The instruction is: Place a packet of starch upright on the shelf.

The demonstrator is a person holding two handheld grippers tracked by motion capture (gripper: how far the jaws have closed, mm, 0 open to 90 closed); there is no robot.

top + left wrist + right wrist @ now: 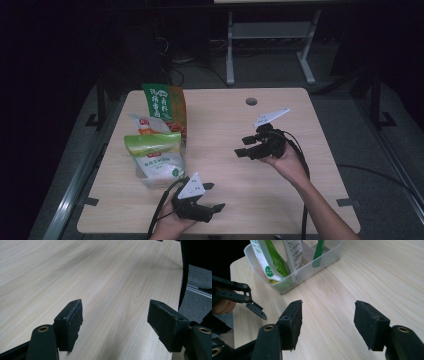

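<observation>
Your left hand-held gripper (209,196), jaws spread and empty, hovers at the surface's (280,195) near edge, just beside the clear bin (150,181) of snack bags (156,156); your right hand-held gripper (243,146), also spread, sits mid-surface.

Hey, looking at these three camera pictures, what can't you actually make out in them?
- Print on the snack bags: too small and dim in the high view.
- Tops of the bags in the clear plastic bin: cut off by the top edge of the right gripper view.
- Left gripper in the right gripper view: its other jaw is hidden past the left edge.
- Room beyond the table: too dark.
</observation>
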